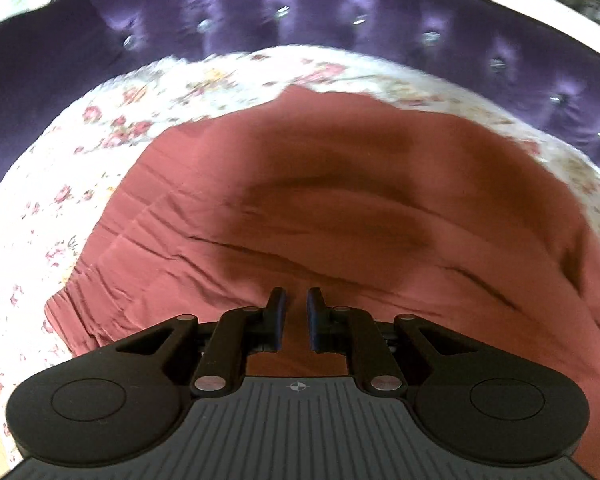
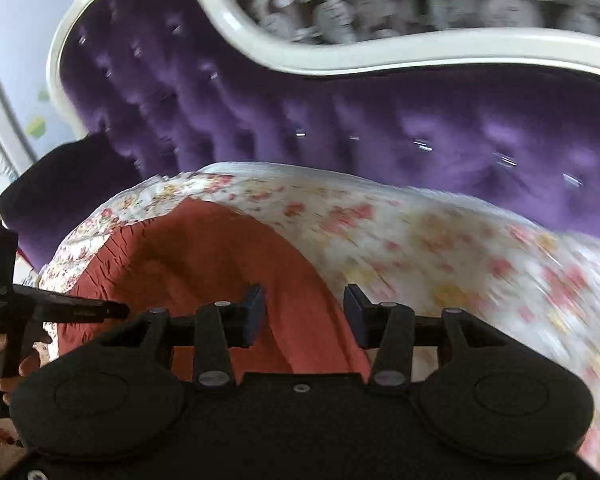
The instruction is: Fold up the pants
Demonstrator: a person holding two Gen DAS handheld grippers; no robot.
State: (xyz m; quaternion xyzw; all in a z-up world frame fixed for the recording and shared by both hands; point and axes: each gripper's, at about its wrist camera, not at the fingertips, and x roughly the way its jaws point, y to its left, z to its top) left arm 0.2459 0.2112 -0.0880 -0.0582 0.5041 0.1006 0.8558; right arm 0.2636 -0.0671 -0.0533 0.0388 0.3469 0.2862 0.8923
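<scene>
- Setting: the rust-red pants [image 1: 340, 200] lie spread on a floral sheet [image 1: 100, 160] that covers the seat of a purple tufted sofa [image 1: 260, 12]; a gathered, puckered edge shows at the lower left of the left wrist view.
- Risk 1: the cloth is thin and already creased. A jaw dragged across it would likely bunch the upper layer and throw the fold out of line.
- Risk 2: pants and sheet lie in contact. A deep pinch at the edge could catch the sheet as well and lift both.
- Risk 3: the right wrist view is smeared with motion, so a hurried grasp may miss the edge.
- Left gripper [image 1: 296, 304]: jaws nearly together, only a narrow slit between them. It hangs over the pants, with nothing seen pinched.
- Right gripper [image 2: 304, 308]: jaws well apart and empty, above the pants' right edge where it meets the sheet.
- A hand [image 2: 4, 364] holds the left gripper's handle, at the left margin of the right wrist view.
</scene>
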